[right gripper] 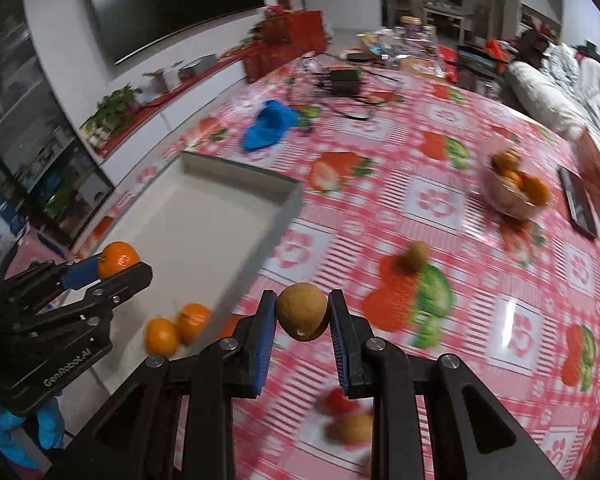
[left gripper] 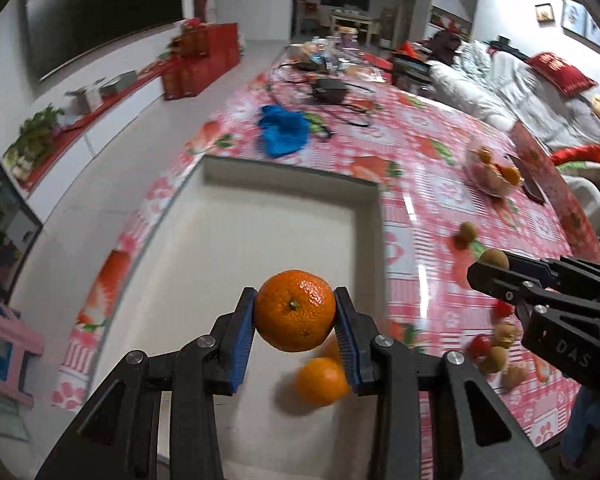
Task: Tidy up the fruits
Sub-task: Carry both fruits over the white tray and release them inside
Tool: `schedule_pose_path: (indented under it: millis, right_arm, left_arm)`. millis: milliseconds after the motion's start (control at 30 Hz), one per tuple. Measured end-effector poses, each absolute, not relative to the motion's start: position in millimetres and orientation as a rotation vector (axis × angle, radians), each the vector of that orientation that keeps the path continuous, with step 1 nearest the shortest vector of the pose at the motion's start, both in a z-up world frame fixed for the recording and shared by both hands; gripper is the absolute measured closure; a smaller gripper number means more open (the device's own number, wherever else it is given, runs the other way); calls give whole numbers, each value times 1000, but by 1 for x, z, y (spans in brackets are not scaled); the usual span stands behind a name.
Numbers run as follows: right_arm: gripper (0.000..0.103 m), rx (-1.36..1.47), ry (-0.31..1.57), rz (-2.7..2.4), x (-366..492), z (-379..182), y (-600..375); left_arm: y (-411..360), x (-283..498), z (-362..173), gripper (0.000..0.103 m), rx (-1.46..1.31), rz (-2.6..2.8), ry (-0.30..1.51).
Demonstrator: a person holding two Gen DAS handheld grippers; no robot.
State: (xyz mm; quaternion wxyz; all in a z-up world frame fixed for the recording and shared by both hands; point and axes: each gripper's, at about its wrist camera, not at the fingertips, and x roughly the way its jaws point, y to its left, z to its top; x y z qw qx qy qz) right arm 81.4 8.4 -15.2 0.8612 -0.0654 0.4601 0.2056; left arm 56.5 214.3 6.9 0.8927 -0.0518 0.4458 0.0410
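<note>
Left wrist view shows your left hand-held gripper squeezing an orange mandarin between its two blue pads. You hold it up in the air above the white tray, over the near end. Two more mandarins lie in the tray just below the one you hold. Right wrist view shows your right hand-held gripper squeezing a small brown fruit between its pads. You hold that one above the pink strawberry cloth on the worktop, just to the right of the tray's edge. Another brown fruit sits on the cloth a little farther away, and some red and brown fruits lie blurry under your right hand-held gripper. A clear bowl of fruit stands far off to the right, near a dark phone. A blue cloth lies past the tray.
</note>
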Motion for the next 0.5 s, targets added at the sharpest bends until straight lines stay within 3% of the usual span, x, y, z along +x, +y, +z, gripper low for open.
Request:
schedule_pose_path:
  millis: [500]
  right_arm:
    - [75, -201, 1019, 532, 90, -37, 95]
  left_arm:
    - [262, 42, -27, 62, -149, 148, 992]
